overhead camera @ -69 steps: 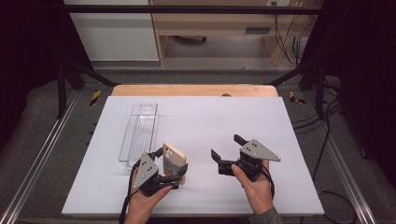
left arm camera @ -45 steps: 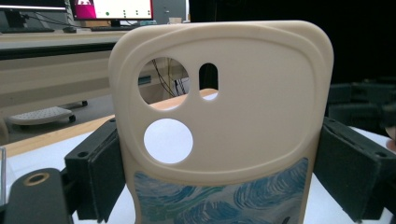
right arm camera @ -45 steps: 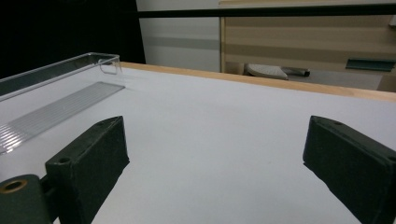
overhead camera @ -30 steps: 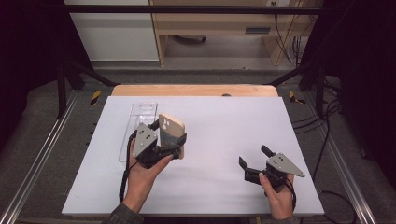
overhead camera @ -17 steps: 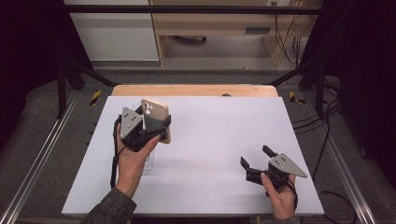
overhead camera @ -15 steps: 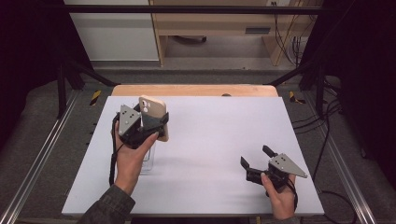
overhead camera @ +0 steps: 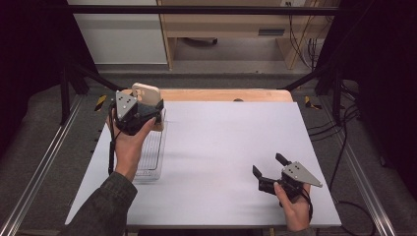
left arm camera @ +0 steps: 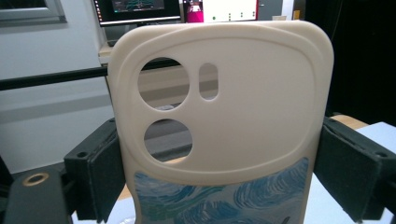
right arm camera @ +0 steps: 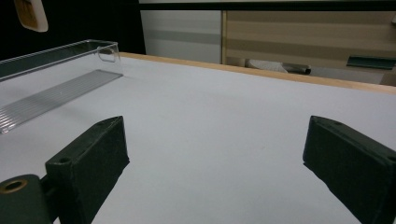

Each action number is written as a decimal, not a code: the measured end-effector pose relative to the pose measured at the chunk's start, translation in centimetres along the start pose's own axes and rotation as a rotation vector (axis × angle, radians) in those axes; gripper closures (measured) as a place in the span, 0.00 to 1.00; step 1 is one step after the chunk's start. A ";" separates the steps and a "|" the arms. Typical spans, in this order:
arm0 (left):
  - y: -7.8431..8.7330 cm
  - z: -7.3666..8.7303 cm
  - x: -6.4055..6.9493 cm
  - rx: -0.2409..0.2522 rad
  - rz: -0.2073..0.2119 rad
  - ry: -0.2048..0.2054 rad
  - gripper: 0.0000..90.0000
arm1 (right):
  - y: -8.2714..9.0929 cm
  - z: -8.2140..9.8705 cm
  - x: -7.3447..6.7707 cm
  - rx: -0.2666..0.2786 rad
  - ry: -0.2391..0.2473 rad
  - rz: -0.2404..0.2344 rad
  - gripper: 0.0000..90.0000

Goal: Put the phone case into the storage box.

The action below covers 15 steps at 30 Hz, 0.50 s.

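A cream phone case [overhead camera: 146, 92] with camera cut-outs and a blue swirl print [left arm camera: 224, 140] stands upright between the jaws of my left gripper [overhead camera: 147, 110], which is shut on its sides. I hold it above the far end of a clear plastic tray [overhead camera: 150, 152] at the table's left. A corner of the case [right arm camera: 31, 14] shows at the top left of the right gripper view. My right gripper [overhead camera: 268, 169] rests low over the white table [overhead camera: 221, 147] near the front right, jaws wide apart with nothing between them [right arm camera: 215, 158].
The clear tray [right arm camera: 51, 65] is long and narrow, running front to back at the left. A wooden strip [overhead camera: 221, 95] borders the table's far edge. Metal rails [overhead camera: 44, 162] flank the table. Cables [overhead camera: 344, 132] lie on the floor at the right.
My left gripper has carried the phone case from the front middle up and away to the far end of the tray. The right gripper pulled back to the front right and stayed there.
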<state>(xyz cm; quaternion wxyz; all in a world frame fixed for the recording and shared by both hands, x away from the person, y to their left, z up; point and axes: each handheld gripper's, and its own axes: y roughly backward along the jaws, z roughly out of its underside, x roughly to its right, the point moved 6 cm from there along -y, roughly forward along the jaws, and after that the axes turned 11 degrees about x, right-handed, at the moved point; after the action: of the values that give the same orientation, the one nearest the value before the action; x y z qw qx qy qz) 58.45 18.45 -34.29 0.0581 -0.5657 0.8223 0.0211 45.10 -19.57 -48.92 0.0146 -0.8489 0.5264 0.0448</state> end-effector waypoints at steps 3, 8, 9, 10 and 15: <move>-0.6 0.1 -0.4 -0.003 -0.012 0.000 0.12 | 0.0 0.0 0.0 -0.001 -0.003 0.001 0.07; -1.6 0.6 -1.0 -0.004 -0.021 0.009 0.12 | -0.1 0.1 -0.1 0.001 -0.003 -0.005 0.07; -1.8 0.7 -1.1 -0.004 -0.024 0.015 0.12 | -0.1 0.1 -0.2 0.001 -0.002 -0.005 0.07; -1.9 0.8 -1.2 -0.004 -0.026 0.019 0.12 | -0.1 0.1 -0.2 0.001 -0.002 -0.005 0.07; -2.4 1.5 -1.9 -0.013 -0.039 0.044 0.12 | -0.1 0.1 -0.2 0.002 -0.004 -0.006 0.07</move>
<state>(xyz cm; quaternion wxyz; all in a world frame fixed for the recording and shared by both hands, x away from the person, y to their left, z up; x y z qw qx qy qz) 61.47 19.46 -35.51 0.0368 -0.5821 0.8122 0.0126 45.09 -19.33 -48.98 0.0163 -0.8505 0.5237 0.0459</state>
